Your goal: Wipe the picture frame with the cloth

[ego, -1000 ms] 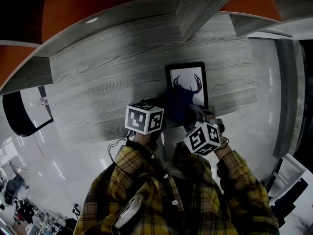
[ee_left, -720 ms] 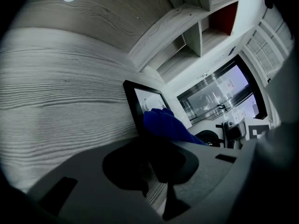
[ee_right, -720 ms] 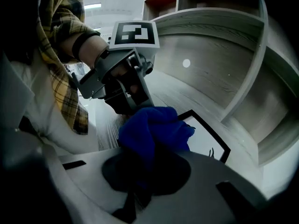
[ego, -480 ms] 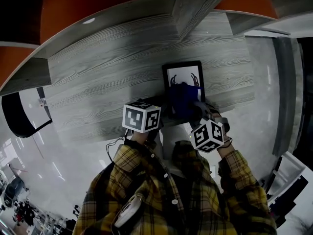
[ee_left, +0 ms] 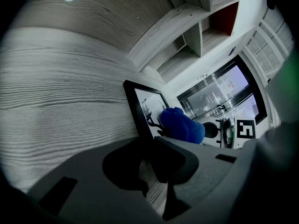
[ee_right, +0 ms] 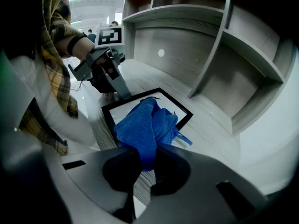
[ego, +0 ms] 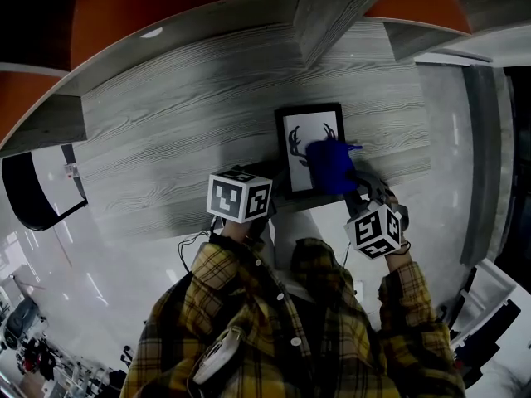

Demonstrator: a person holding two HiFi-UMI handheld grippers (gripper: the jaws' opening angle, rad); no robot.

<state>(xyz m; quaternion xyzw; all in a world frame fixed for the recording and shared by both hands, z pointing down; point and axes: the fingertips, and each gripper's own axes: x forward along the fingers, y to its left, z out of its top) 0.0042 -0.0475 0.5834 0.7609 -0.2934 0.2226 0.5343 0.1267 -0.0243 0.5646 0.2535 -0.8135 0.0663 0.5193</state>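
Grey wood-grain shelf: picture frame lies flat at the near edge, left gripper clamped on its near corner, evidently steadying it, while right gripper pinches blue cloth pressed onto the frame's right side.

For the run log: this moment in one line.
left claw shut on picture frame | right claw shut on cloth | cloth on frame
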